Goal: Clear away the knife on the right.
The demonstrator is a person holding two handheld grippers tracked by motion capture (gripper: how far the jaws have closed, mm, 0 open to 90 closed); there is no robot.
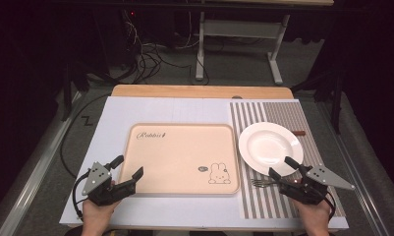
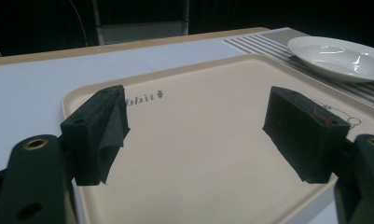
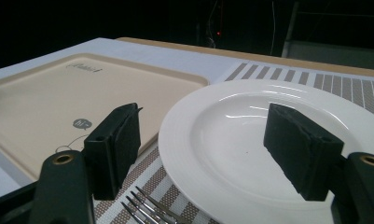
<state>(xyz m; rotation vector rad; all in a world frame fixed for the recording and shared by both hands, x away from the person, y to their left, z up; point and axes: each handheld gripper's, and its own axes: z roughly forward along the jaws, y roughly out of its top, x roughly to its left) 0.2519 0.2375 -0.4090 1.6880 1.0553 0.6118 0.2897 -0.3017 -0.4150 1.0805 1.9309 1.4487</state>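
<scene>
A beige tray (image 1: pixel 180 157) with a rabbit drawing lies in the middle of the white table cover. To its right, a white plate (image 1: pixel 270 146) rests on a striped placemat (image 1: pixel 278 115). A fork (image 1: pixel 261 183) lies on the mat just in front of the plate. My left gripper (image 1: pixel 129 165) stands open over the tray's near left corner, with nothing between its jaws. In the left gripper view, bare tray (image 2: pixel 198 177) shows between them. My right gripper (image 1: pixel 280 166) is open at the plate's near rim. The right gripper view shows the plate (image 3: pixel 231 135) beyond the jaws and the fork's tines (image 3: pixel 152 212) below.
A small reddish-brown object (image 1: pixel 297 132) lies on the mat beyond the plate. The wooden table edge (image 1: pixel 199 91) runs along the back. Cables and metal table legs (image 1: pixel 200 49) stand on the floor behind. The white cover (image 1: pixel 111 123) reaches left of the tray.
</scene>
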